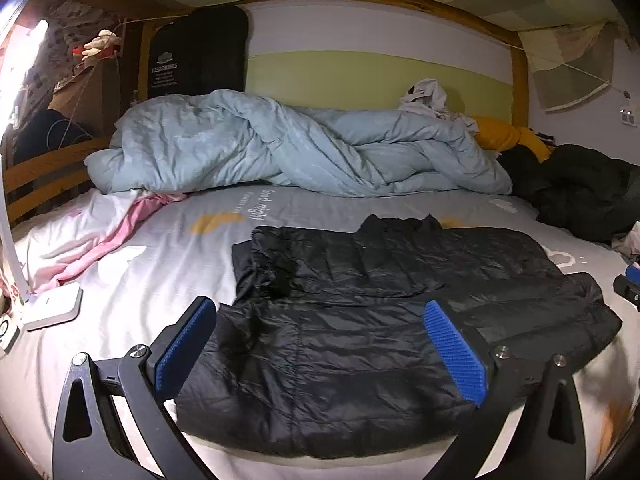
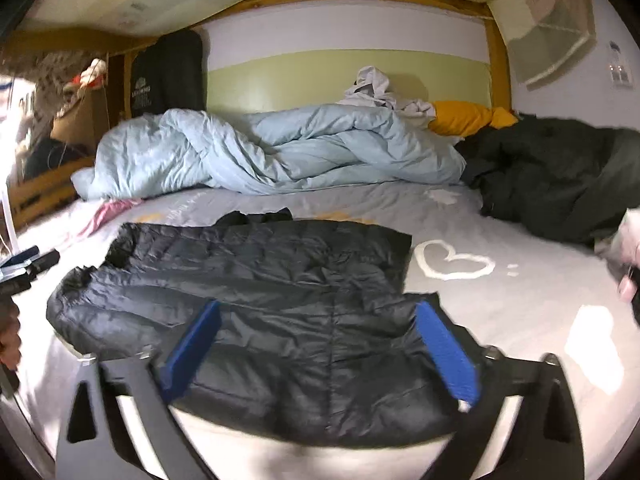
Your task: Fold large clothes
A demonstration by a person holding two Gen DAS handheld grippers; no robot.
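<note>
Left wrist view: black puffer jacket (image 1: 360, 300) lies flat on the grey bed sheet (image 1: 168, 256), part-folded, one sleeve laid across the body, collar pointing toward the far wall. Left gripper (image 1: 320, 344) hangs over the near hem, jaws spread wide, blue pads clear of the fabric, nothing held. Right gripper (image 2: 320, 348) likewise wide apart above the jacket's near right part, empty; this view is motion-blurred. No containers anywhere in frame.

Edges and room: jacket's near hem sits close to the bed's near edge. Bare sheet lies left of the jacket up to a pink cloth (image 1: 108, 240), and right of it around a white heart print (image 2: 452, 264). A crumpled light blue duvet (image 1: 280, 148) runs across the far side of the bed, well apart from the jacket. A dark green coat (image 2: 560, 184) is heaped at the far right, and a yellow pillow (image 2: 468, 118) sits behind it. A white lamp base (image 1: 52, 310) stands at the left edge of the bed. Wooden bed frame (image 1: 520, 76) borders the far wall.

Hard to make out: the other gripper shows only as a sliver at each view's side edge. A blurred hand (image 2: 630, 256) is cut off at the right border. White clothes (image 2: 376, 88) on top of the duvet are bunched, type unclear. Clutter at far left is overexposed.
</note>
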